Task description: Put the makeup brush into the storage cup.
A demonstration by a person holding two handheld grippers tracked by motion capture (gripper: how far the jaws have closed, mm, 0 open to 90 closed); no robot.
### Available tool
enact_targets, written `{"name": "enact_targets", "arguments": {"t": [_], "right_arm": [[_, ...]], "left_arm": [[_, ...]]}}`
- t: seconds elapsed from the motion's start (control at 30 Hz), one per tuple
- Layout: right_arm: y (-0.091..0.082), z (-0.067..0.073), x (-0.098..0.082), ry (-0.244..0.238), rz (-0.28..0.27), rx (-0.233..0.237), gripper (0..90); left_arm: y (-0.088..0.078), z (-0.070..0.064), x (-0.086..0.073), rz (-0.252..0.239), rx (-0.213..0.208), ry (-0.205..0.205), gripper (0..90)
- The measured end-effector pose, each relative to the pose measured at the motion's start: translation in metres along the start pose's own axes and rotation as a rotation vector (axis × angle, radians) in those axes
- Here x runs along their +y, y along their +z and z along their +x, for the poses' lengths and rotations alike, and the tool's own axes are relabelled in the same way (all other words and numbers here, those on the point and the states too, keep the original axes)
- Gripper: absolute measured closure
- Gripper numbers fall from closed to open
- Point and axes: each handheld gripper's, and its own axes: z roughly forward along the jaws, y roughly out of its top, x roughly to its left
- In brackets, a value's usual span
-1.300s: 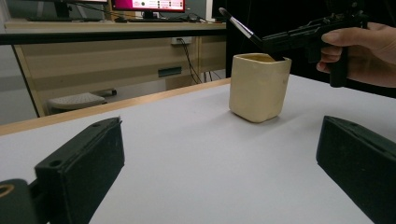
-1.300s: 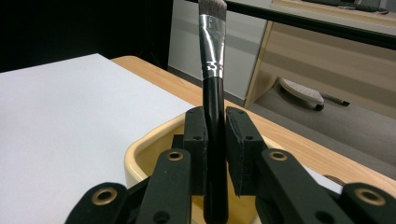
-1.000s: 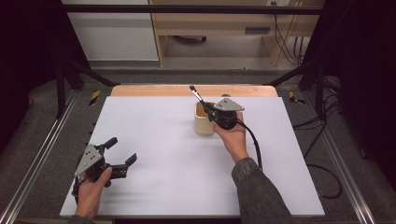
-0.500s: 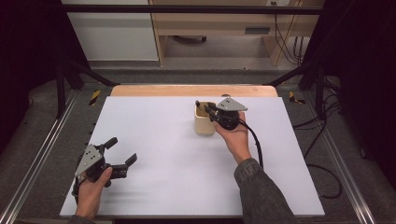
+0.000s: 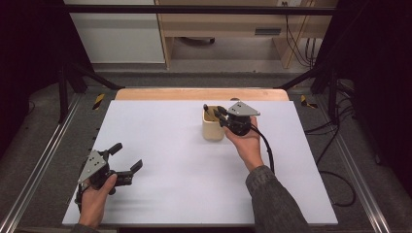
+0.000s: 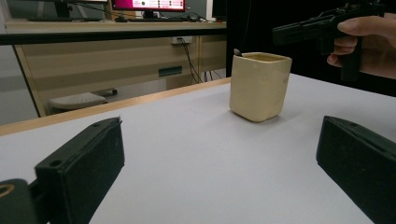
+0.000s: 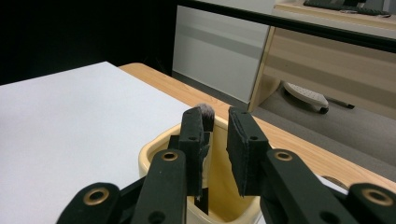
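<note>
A white table with a wooden far edge bears a cream cup. The right gripper hovers over its rim, jaws nearly closed beside a brush standing in the cup, though contact is unclear. The left gripper rests wide open and empty, well apart at the near left.

Cup smooth matt cream ceramic-like; table matt white, wooden edge.

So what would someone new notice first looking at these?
First, the cream cup at the back middle of the white table, with the right gripper above its rim, jaws nearly closed around a small brush standing in the cup. Then the left gripper at the near left corner, jaws wide open.
</note>
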Motion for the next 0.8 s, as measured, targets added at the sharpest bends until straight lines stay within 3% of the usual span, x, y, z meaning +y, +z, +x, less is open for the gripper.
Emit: {"name": "enact_targets", "arguments": {"t": [0.33, 0.8], "right_arm": [[-0.0029, 0.0015, 0.0025, 0.011, -0.006, 0.009, 73.7], [-0.0096, 0.0048, 0.0083, 0.029, -0.013, -0.004, 62.1]], "left_arm": [[-0.0001, 0.0, 0.0001, -0.001, 0.0, 0.001, 0.6], [0.0001, -0.0005, 0.0002, -0.002, -0.002, 0.002, 0.6]]}}
